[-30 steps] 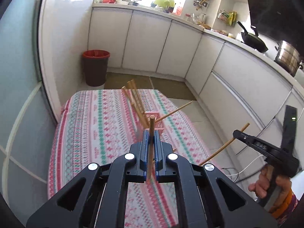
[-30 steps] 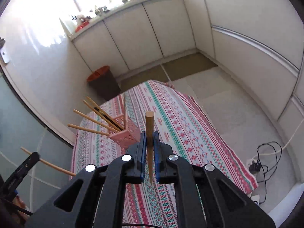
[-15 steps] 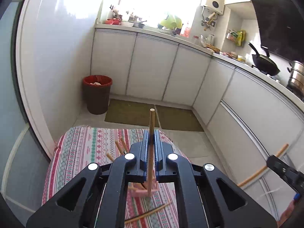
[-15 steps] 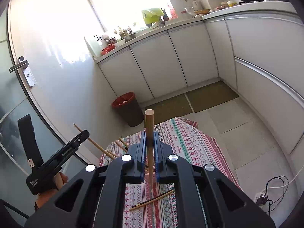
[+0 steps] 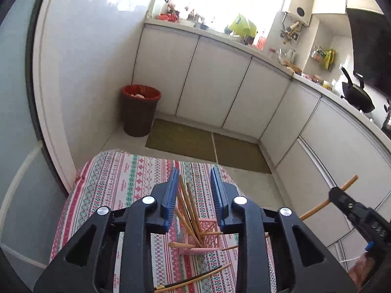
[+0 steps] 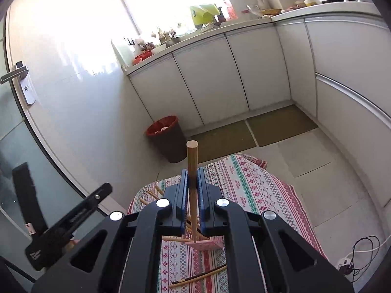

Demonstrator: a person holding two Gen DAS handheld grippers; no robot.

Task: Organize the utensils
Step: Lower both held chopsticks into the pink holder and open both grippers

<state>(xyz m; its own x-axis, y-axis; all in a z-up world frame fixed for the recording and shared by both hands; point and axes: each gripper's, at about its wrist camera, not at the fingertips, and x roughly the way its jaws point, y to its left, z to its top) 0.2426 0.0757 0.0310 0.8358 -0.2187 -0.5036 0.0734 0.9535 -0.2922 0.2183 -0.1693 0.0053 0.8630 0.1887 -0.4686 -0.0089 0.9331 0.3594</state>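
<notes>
A pink lattice holder [image 5: 207, 240] stands on the patterned tablecloth [image 5: 117, 183] with several wooden chopsticks [image 5: 188, 207] leaning in it. My left gripper [image 5: 194, 195] hangs above it. Its jaws are opening, and no chopstick is pinched between the blue pads [image 5: 171, 195]. My right gripper [image 6: 193, 180] is shut on one upright wooden chopstick [image 6: 192, 161], whose lower tip points at the holder [image 6: 207, 244]. A loose pair of chopsticks [image 6: 200, 277] lies on the cloth nearer me. Each view shows the other gripper at its side: the right gripper [image 5: 354, 210] and the left gripper [image 6: 70, 222].
A dark bin with a red liner [image 5: 140, 109] stands on the floor beyond the table. White cabinets [image 5: 220, 85] line the back and right walls. Two olive mats [image 5: 207, 144] lie on the floor. A cable and a socket strip [image 6: 352, 258] lie at the right.
The left gripper has opened, and the chopstick it gripped is no longer between its pads. Both grippers have moved from in front of the holder to above it. The right one still grips its chopstick.
</notes>
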